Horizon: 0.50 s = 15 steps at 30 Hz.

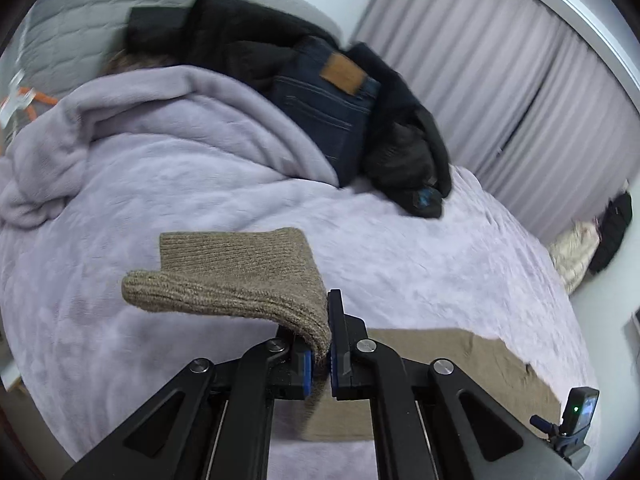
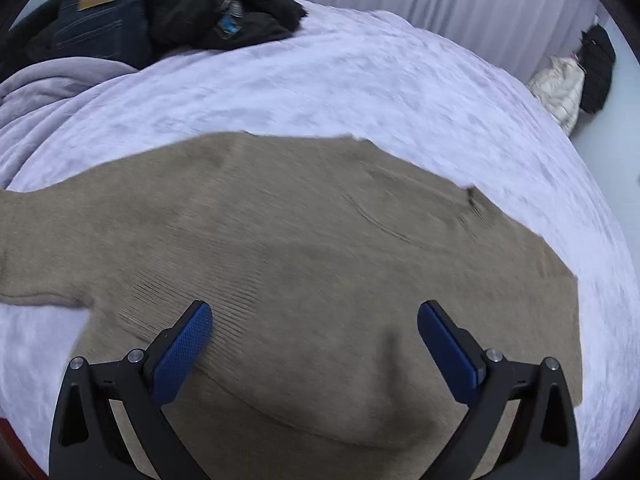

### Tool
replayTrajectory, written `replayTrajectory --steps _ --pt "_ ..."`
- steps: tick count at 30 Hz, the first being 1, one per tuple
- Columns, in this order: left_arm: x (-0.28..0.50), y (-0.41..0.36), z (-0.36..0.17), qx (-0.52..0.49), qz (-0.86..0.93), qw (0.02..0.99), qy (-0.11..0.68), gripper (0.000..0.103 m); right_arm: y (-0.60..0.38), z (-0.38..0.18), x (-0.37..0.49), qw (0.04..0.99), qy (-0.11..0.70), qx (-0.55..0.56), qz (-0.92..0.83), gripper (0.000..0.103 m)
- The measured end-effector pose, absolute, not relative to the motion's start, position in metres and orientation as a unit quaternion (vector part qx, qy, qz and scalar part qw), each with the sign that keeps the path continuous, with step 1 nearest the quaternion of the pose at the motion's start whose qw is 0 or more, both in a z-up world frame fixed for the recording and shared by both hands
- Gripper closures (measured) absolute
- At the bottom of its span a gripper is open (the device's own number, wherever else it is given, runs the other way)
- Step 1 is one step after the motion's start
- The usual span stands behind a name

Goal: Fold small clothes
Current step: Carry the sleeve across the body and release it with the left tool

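A tan knitted sweater (image 2: 320, 248) lies spread flat on a lavender plush bedspread (image 2: 360, 92). In the left wrist view my left gripper (image 1: 320, 356) is shut on the ribbed cuff of the sweater's sleeve (image 1: 240, 276), which hangs lifted above the bed and droops to the left. More of the sweater's body (image 1: 460, 368) shows behind the gripper on the right. In the right wrist view my right gripper (image 2: 314, 320) hovers just above the sweater's body, open wide, its blue pads (image 2: 180, 356) holding nothing. A small bulge in the knit rises between its fingers.
A pile of dark clothes with folded jeans (image 1: 332, 100) and a black fleece (image 2: 216, 4) sits at the head of the bed, beside a bunched lavender blanket (image 1: 120, 128). Grey curtains (image 1: 500, 72) hang behind. A cream bag (image 2: 560, 92) and a black bag (image 2: 598, 68) stand on the floor at right.
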<state>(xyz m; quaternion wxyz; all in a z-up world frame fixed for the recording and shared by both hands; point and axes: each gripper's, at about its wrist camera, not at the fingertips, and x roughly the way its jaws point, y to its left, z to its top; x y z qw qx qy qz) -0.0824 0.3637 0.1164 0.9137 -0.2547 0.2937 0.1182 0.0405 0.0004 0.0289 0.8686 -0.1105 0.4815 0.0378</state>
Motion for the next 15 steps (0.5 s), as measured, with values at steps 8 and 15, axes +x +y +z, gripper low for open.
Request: replayTrajectory --steps 8,15 --pt "-0.018 0.201 0.111 -0.177 0.020 0.914 0.364 0.097 -0.068 0.009 0.028 0.850 0.518 -0.065 0.068 0.001" --pt "-0.012 0.071 0.122 -0.114 -0.059 0.917 0.379 0.097 -0.129 0.071 0.000 0.894 0.443 -0.013 0.068 0.001"
